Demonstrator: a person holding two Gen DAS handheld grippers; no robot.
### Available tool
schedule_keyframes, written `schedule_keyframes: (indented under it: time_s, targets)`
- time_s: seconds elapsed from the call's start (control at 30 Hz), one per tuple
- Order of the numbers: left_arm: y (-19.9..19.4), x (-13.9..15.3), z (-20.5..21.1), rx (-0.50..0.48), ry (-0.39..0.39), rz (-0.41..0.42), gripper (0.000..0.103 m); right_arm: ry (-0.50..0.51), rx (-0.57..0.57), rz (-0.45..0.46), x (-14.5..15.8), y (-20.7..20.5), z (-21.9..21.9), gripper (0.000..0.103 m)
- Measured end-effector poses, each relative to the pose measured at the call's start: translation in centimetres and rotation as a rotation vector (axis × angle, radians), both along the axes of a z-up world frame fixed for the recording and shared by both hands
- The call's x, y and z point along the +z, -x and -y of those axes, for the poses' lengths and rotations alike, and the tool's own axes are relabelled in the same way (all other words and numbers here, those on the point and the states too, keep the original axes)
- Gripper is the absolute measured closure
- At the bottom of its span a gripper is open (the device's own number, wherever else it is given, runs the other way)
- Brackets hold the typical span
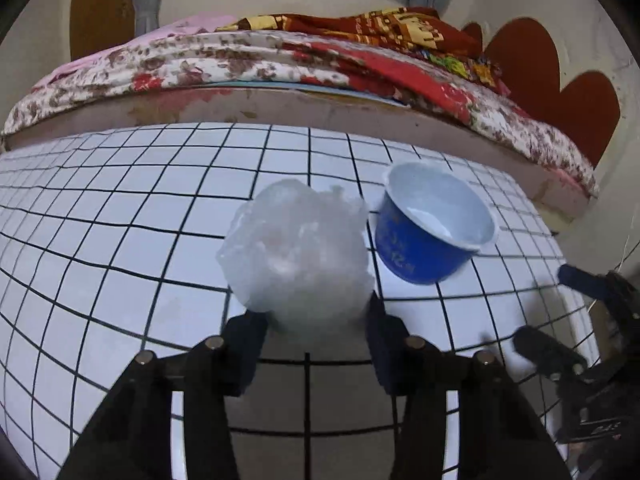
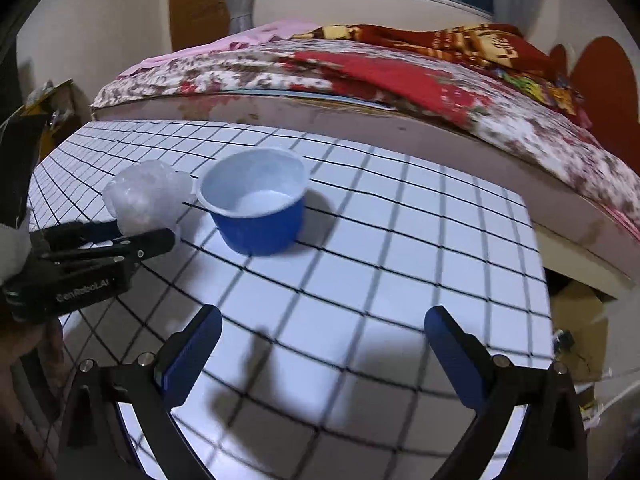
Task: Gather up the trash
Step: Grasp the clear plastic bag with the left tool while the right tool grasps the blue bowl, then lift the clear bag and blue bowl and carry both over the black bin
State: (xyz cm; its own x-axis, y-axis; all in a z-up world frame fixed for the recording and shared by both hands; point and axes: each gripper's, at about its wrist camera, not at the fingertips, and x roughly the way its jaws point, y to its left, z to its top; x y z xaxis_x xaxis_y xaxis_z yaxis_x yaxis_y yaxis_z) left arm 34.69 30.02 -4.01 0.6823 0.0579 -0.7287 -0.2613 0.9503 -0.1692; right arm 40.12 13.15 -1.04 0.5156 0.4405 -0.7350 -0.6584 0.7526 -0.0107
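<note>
Your left claw (image 1: 316,320) grips the crumpled plastic wad (image 1: 298,252); keep it pinched. Ease your open, empty right claw (image 2: 324,344) forward around the blue cup (image 2: 256,204).

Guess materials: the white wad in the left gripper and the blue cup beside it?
White wad: probably thin translucent plastic film, crumpled; creased, glossy and cloudy, though tissue is possible. The left gripper is closed on it.
Blue cup: likely thin moulded plastic; glossy blue outside, smooth white inside, rolled lip. Coated paper is possible.
</note>
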Motion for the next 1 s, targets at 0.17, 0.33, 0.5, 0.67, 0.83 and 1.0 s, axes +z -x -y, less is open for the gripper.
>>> schedule_keyframes:
  time_s: [0.17,0.33,0.5,0.67,0.83,1.0]
  targets:
    - [1.6,0.7,-2.7,0.073,0.010,0.034,0.056,-0.023,0.022,-0.019,-0.1,-1.0,-2.9,0.001]
    - [2.6,0.9,-4.7,0.131,-0.006,0.040,0.056,-0.033,0.000,-0.028,-0.3,-2.5,-6.7,0.001]
    - [2.9,1.0,-5.3,0.141,-0.025,0.036,0.056,-0.040,-0.057,-0.030,-0.7,-3.9,-8.6,0.001]
    - [3.2,0.9,-5.8,0.157,-0.026,0.029,0.056,-0.062,-0.089,-0.040,-0.8,-4.4,-8.6,0.001]
    - [3.2,1.3,-5.4,0.137,-0.029,0.027,0.056,-0.052,-0.091,-0.041,-1.0,-4.6,-8.8,0.025]
    - [3.7,2.6,-4.5,0.117,-0.059,0.039,0.056,-0.048,-0.061,0.008,0.1,-2.6,-7.8,0.026]
